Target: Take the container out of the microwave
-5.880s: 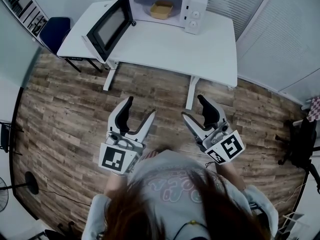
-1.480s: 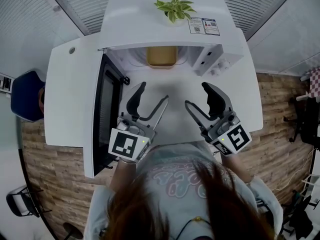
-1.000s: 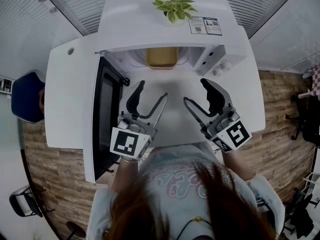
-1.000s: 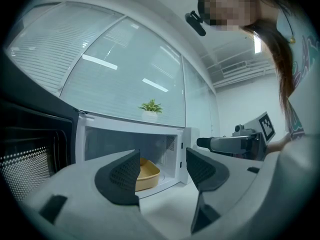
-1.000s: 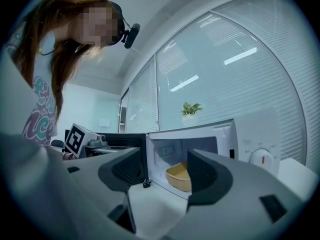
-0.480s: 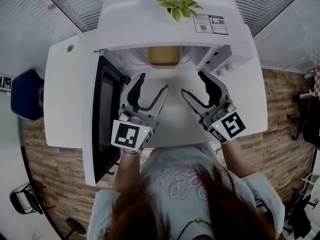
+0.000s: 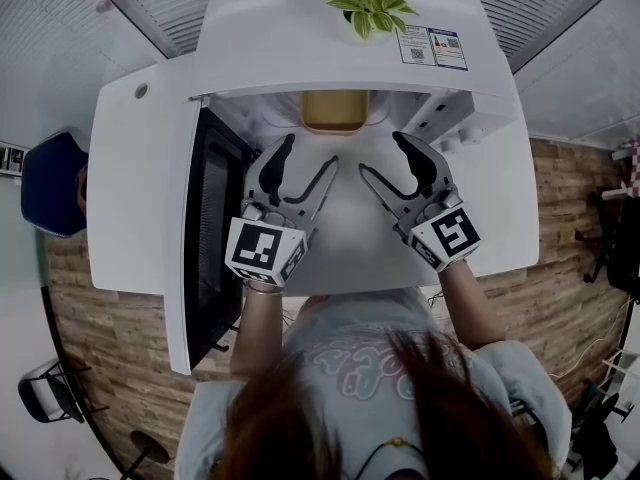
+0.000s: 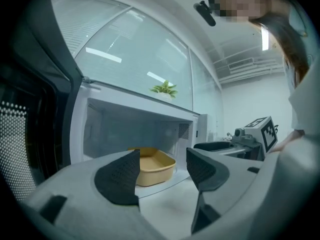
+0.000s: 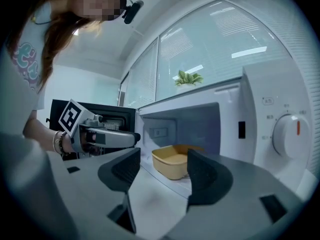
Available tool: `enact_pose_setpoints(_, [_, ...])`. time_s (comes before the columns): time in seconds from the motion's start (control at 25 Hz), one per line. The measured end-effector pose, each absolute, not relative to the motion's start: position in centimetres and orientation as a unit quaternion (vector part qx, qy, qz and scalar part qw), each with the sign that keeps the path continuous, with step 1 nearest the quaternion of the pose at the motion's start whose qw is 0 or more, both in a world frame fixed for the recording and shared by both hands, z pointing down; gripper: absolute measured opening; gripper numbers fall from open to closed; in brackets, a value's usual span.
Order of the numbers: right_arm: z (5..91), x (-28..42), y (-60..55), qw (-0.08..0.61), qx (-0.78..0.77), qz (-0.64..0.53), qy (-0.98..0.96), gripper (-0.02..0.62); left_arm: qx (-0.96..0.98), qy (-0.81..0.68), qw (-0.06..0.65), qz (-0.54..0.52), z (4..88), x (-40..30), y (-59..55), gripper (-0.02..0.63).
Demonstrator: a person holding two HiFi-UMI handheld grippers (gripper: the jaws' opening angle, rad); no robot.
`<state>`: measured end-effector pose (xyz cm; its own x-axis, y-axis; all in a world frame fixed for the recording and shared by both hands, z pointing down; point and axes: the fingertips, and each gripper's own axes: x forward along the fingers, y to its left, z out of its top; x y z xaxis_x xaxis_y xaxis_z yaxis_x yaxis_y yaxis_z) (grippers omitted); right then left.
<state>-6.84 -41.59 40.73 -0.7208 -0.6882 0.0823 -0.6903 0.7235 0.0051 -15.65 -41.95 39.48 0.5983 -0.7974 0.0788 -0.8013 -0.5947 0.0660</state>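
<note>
A tan rectangular container [image 7: 335,110] [image 8: 150,165] [image 9: 172,161] sits inside the open white microwave [image 7: 350,38], near its front opening. My left gripper [image 7: 305,161] [image 8: 162,169] is open just in front of the cavity, at the container's left. On the other side my right gripper [image 7: 388,158] [image 9: 162,166] is also open, aimed at the container. Nothing lies between either pair of jaws. Both stop short of the container.
The microwave door [image 7: 205,228] [image 8: 30,114] hangs open to the left, close beside my left gripper. A small potted plant [image 7: 366,0] stands on top of the microwave. The control knob [image 9: 287,134] is at the right. The white table [image 7: 130,198] carries the microwave.
The person has walked up to the table, and both grippers have moved forward toward the microwave opening. Both stay open.
</note>
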Motion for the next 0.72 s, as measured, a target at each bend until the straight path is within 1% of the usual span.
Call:
enact_pose_setpoints(0.12, [41.2, -7.3, -42.4, 0.043, 0.369, 0.003, -0.929, 0.279, 0.890, -0.451, 0.058, 0.030, 40.5, -16.0, -42.7, 0.262])
enact_pose_setpoints(0.36, [43.6, -7.8, -43.9, 0.071, 0.370, 0.037, -0.925, 0.279, 0.886, -0.456, 0.074, 0.040, 42.2, -16.6, -44.1, 0.262])
enact_pose_setpoints(0.72, [44.7, -8.6, -46.1, 0.069, 0.370, 0.063, -0.924, 0.279, 0.881, -0.462, 0.081, 0.064, 44.2, -16.2, -45.8, 0.262])
